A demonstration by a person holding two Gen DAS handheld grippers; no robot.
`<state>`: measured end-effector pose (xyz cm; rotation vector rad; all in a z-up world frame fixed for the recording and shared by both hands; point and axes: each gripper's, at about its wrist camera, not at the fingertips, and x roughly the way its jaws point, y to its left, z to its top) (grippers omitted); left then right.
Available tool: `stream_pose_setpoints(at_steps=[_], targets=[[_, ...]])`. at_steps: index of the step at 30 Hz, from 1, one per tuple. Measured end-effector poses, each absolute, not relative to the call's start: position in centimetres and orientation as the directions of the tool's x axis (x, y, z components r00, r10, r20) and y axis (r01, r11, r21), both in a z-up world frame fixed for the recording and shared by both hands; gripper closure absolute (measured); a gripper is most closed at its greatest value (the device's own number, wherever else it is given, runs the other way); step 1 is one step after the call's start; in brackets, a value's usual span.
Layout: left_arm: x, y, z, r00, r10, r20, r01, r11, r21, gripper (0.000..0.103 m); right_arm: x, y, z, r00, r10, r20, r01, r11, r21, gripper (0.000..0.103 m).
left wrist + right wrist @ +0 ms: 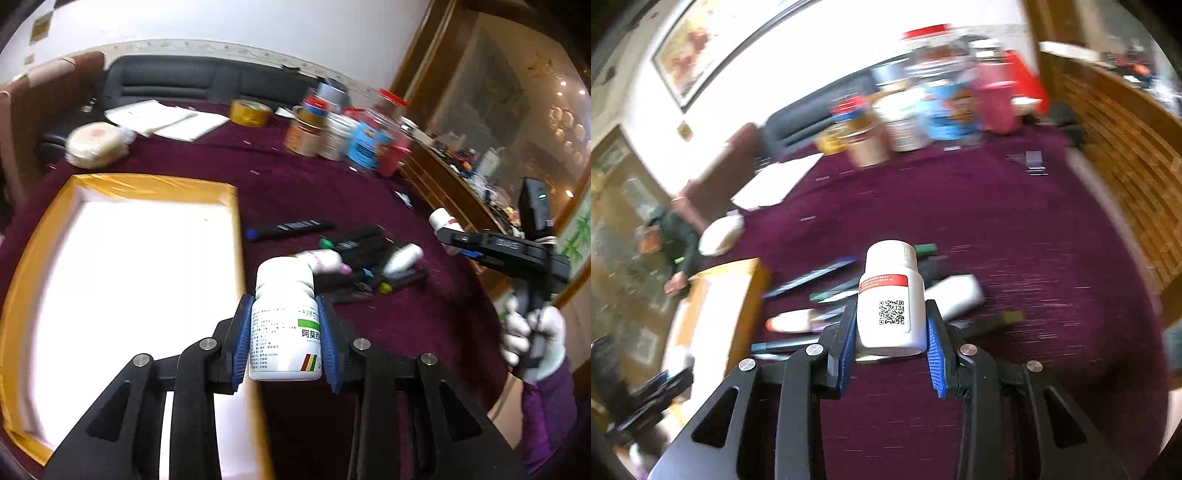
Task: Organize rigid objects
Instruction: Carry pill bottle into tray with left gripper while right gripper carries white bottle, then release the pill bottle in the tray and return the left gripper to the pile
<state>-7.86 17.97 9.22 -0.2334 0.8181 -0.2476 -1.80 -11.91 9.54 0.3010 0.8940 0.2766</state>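
**Inspector A:** Left tongs [284,339]?

**Inspector B:** Clamped on a white medicine bottle [285,325] with a green-banded label. Both blue pads press its sides. The bottle is upright, clear of the desk [369,192], just right of the yellow-rimmed tray [147,184].

**Inspector A:** Right tongs [892,332]?

**Inspector B:** Gripping a second white bottle [892,299] with a red stripe and a QR code. The pads bear on both sides. It is carried above the maroon cloth, right of the same tray [753,280], over the loose pile.

**Inspector A:** What is in the pile?

**Inspector B:** Dark marker pens [291,227] and small white tubes [404,256], lying flat to the right of the tray.

**Inspector A:** Anything beyond the tray?

**Inspector B:** A roll of yellow tape [249,112], papers [166,120], and a cluster of jars and cans [343,129] at the far edge. A white-gloved hand [532,339] holds the right unit's handle. Both views are motion-blurred.
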Motion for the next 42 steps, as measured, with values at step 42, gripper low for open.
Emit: stream_pose_setpoints(at_steps=[42], targets=[[-1.3, 27.2, 6.8, 0.65, -0.303, -0.697, -0.082, 0.884, -0.461, 0.057, 2.0, 6.7, 10.6, 0.583, 0.444, -0.68, -0.283, 0.896, 0.343, 0.056]])
